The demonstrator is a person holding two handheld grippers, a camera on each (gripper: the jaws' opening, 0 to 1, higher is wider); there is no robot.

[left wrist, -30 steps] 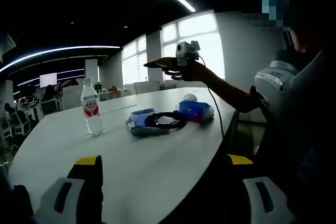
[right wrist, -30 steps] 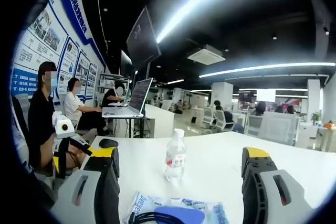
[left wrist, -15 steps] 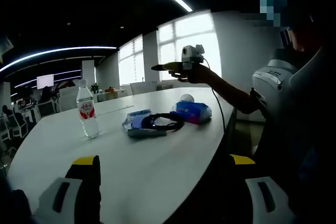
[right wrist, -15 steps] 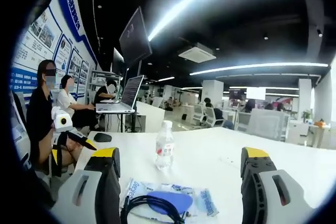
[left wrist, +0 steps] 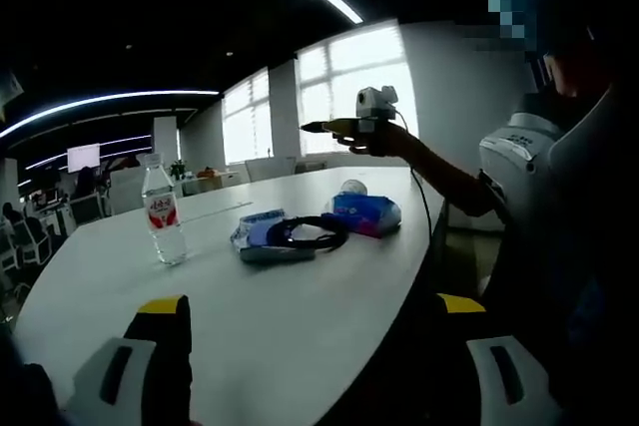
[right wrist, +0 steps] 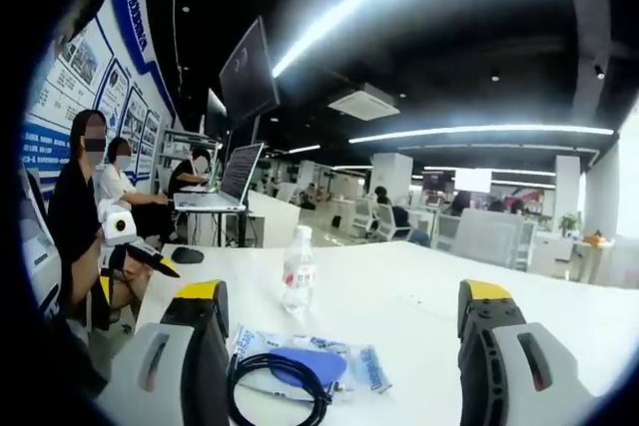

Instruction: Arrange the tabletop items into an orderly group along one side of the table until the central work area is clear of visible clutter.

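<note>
Now we pull the right gripper (right wrist: pixel 334 346) back from the items.

Both grippers stand wide and empty. The black cable (right wrist: pixel 278 386) on its packet (right wrist: pixel 364 366), probably wipes, shows more than before; the bottle (left wrist: pixel 163 224) waits mid-table, so nothing is moved aside yet.

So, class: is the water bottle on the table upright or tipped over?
Upright. The water bottle stands on its base on the white table, cap uppermost, in both gripper views.
</note>
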